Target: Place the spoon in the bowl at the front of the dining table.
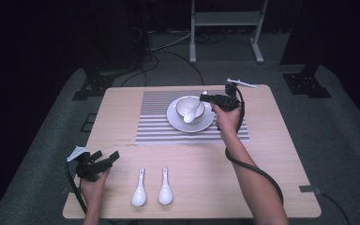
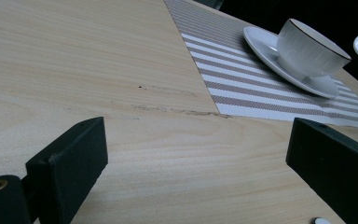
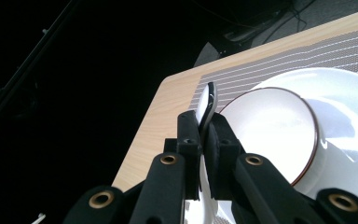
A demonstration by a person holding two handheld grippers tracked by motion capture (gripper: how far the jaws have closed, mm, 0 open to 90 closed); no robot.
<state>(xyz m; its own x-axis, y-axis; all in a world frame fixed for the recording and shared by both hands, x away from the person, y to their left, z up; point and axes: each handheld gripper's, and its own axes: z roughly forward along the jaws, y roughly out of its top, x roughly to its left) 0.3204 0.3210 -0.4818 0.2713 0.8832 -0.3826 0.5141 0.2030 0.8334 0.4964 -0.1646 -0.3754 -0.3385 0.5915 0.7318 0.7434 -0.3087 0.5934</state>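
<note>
A white bowl [image 1: 187, 105] stands on a white plate [image 1: 176, 123] on the striped placemat [image 1: 154, 126]. My right gripper [image 1: 205, 98] is shut on the handle of a white spoon [image 1: 194, 111], whose scoop hangs over the bowl. In the right gripper view the handle [image 3: 210, 99] sticks up between the closed jaws, with the bowl [image 3: 270, 130] just to the right. My left gripper [image 1: 107, 160] stands open over the table's front left, with nothing between its fingers. In the left gripper view the bowl [image 2: 307, 51] and plate [image 2: 265, 49] lie far off.
Two more white spoons [image 1: 139, 190] [image 1: 165, 187] lie side by side near the front edge of the wooden table [image 1: 272, 154]. A dark floor with cables and stand legs surrounds the table.
</note>
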